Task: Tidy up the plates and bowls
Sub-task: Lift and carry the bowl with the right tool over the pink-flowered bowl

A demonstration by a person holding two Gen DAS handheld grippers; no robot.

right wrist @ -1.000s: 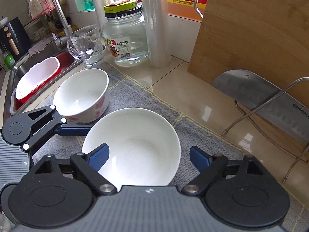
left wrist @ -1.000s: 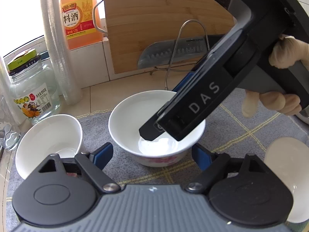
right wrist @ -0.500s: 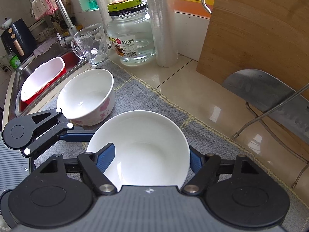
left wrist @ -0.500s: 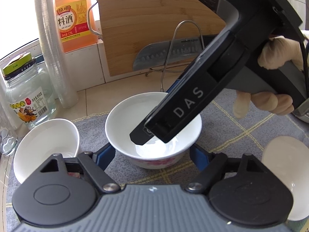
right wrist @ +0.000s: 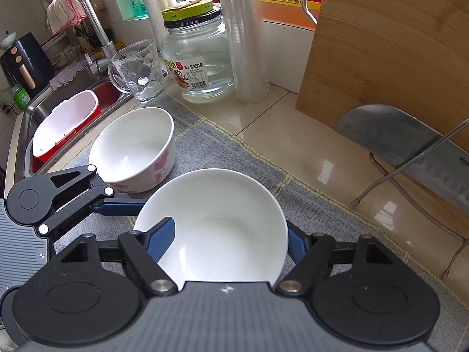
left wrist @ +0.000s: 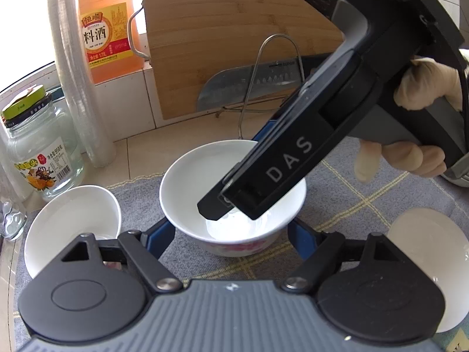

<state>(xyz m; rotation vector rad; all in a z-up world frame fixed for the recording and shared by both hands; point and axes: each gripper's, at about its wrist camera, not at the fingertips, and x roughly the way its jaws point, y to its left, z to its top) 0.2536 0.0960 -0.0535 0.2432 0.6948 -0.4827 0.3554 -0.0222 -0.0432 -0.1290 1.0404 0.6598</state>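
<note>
Right tool newly tight on bowl

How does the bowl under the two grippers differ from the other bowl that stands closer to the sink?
The near bowl is straddled by the left gripper and the right gripper, whose jaws have just been closing, one right finger inside it; the far bowl stands free. The near bowl sits mid-mat; the far bowl at the mat's edge. Both are white, upright, empty, with pink flowers outside.
</note>
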